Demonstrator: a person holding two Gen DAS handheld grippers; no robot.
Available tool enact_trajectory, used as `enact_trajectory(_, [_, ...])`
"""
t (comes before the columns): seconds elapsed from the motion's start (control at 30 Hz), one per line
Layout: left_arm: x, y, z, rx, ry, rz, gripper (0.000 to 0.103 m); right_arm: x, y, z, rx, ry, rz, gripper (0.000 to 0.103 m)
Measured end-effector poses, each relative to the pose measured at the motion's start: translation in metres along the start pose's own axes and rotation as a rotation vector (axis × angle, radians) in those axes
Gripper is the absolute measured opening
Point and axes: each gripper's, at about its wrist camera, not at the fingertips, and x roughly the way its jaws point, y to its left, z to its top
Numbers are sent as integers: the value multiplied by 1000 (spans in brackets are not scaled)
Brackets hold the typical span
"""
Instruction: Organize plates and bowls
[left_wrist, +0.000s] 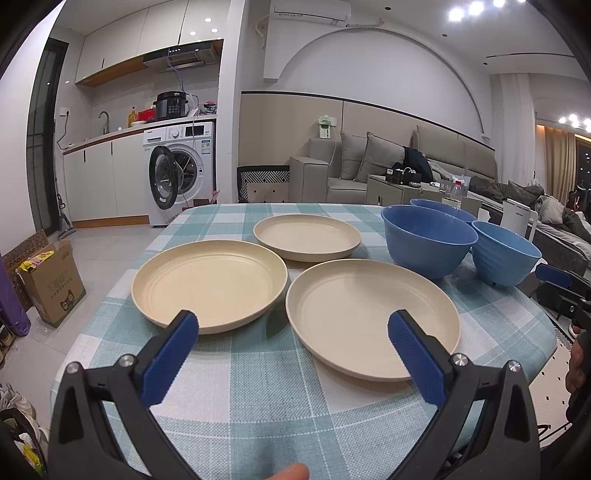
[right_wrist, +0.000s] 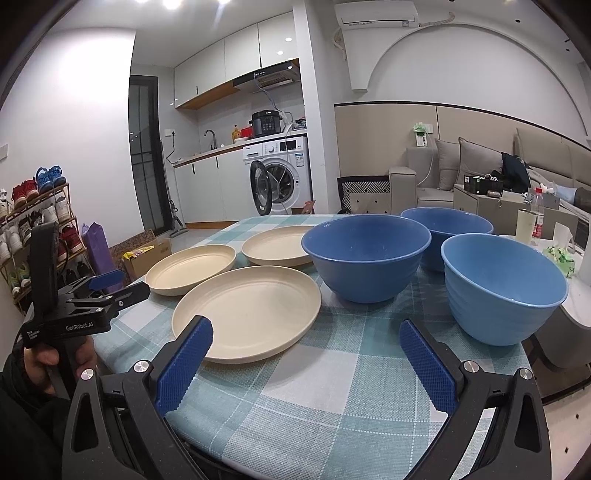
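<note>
Plates (left_wrist: 209, 282): 3 cream, shallow, empty, toward table's (left_wrist: 258, 387) left edge; 3 blue bowls (right_wrist: 365, 256) toward right edge. Left gripper (left_wrist: 293, 332) & right gripper (right_wrist: 306, 341) both spread wide, holding nothing.

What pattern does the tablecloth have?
The tablecloth has teal, white and grey checks, clearest in the left wrist view.

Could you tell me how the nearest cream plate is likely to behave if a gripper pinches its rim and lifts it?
The nearest cream plate looks matte and thin-walled, so it is probably light and stiff. Its low, upturned rim offers little to pinch, so it may tilt or slip in the open left gripper. Sitting flat on the checked tablecloth, it should slide rather than roll if pushed.
</note>
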Motion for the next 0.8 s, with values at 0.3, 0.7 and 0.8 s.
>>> enact_trajectory(0.3, [1,1,-1,-2,1,2,103,0,-1,0,2,-1,4,103])
enact_trajectory(0.7, [3,1,-1,-3,3,5,103,1,-2,-1,5,4,7,103])
enact_trajectory(0.8, [3,1,-1,-2,5,5,103,1,-1,-1,4,3,6,103])
